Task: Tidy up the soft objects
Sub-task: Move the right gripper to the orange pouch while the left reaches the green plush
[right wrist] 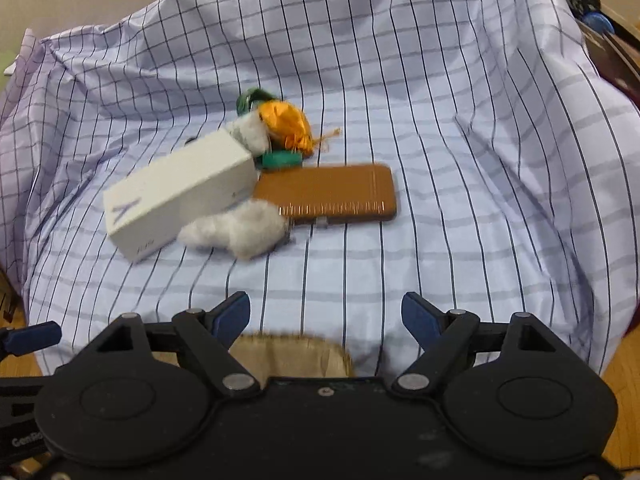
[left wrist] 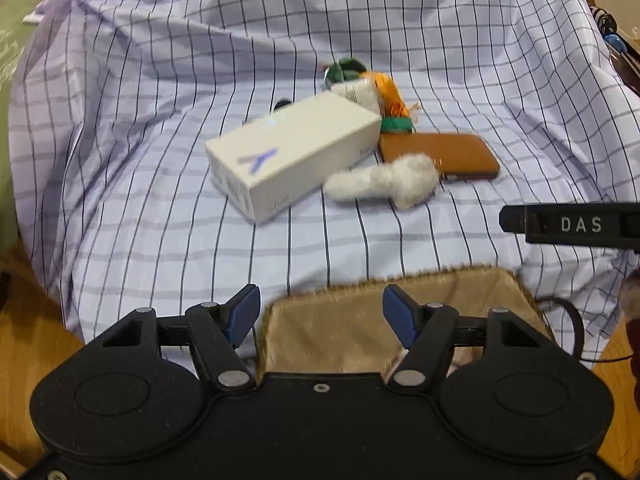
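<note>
Near the middle of both views, on a checked purple-white cloth, lies a small cluster of things. A white carton with a purple mark lies on its side, slanting from lower left to upper right. Just right of it and touching its lower edge is a white fluffy soft toy, which overlaps the near corner of a flat brown leather case. Behind the carton sit an orange satin pouch, a green piece and some white fluff, packed close together.

At the bottom of each frame, a tan fur-rimmed fabric bin sits just ahead of the grippers. The left gripper hangs over the bin with its blue pads spread wide, gripping nothing. The right gripper is likewise spread wide and empty, with the bin's rim at its lower left. Its black side marked "DAS" enters the left view's right edge.
</note>
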`<state>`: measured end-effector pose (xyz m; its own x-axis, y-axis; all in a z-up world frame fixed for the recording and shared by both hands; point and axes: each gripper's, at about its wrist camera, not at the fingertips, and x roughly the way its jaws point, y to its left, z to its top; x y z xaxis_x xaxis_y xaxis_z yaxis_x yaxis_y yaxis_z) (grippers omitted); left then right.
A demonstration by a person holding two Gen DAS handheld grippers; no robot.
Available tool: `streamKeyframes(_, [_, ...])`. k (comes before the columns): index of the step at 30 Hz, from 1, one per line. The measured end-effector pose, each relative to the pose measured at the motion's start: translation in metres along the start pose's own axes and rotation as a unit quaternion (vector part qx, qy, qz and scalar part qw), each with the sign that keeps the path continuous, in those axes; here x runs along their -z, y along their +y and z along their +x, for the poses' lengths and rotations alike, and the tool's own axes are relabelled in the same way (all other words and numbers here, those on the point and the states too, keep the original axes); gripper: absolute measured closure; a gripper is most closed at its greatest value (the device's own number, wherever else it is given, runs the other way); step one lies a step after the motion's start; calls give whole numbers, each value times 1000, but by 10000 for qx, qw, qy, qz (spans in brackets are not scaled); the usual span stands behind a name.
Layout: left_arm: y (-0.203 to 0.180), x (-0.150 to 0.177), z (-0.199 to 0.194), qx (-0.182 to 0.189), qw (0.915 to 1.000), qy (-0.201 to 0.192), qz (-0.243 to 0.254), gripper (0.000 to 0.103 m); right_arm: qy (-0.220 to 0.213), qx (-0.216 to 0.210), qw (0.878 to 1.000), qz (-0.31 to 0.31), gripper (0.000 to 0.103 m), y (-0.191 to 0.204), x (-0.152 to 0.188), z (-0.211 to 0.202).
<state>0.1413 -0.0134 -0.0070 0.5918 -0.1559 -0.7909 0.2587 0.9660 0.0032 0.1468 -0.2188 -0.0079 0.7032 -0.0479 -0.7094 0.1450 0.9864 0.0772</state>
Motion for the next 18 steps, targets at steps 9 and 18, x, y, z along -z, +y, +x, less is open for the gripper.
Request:
streamKeyframes(9, [15, -58, 20, -30, 9994, -301, 170, 38, -345, 40, 9994, -30, 17, 5, -75, 31])
streamKeyframes(18, [27, -121, 58, -184, 9982, -517, 221, 30, -598, 77, 9981, -149, 11, 15, -146, 82])
